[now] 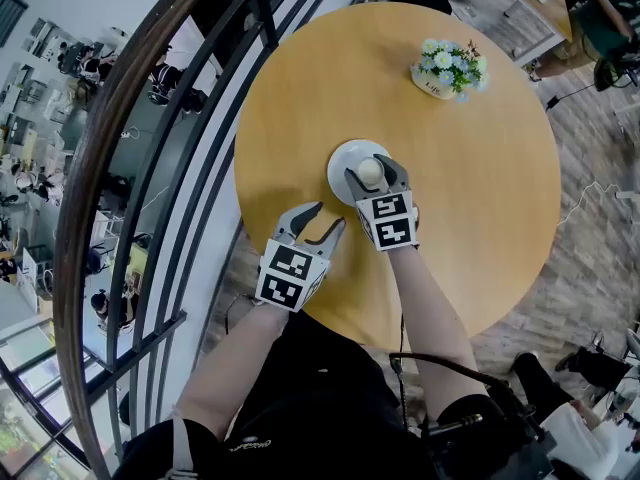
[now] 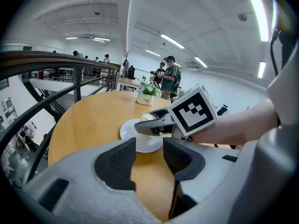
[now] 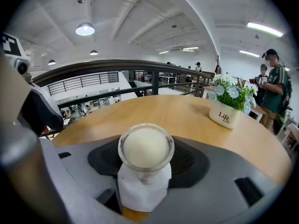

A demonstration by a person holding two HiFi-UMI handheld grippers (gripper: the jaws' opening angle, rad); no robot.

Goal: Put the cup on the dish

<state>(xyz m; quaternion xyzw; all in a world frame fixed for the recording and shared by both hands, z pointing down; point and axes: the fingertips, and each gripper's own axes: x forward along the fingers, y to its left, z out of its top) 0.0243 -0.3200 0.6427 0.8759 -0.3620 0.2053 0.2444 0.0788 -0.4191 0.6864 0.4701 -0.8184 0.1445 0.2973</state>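
Between ribbed pads (image 3: pixel 105 158) stands a clear cup (image 3: pixel 145 148) (milky inside).

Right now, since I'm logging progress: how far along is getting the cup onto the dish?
Done: the cup is picked up and over the white dish. In hand: the right gripper clamps it; whether it rests there is unclear. Remaining: release it. The left gripper hovers open, empty.

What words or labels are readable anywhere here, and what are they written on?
"Life", printed twice, one line above the other: on the white flower pot on the table.
Black-and-white squares on the marker cubes: patterns, not words.
Pale print on the person's dark clothing: too small to read.
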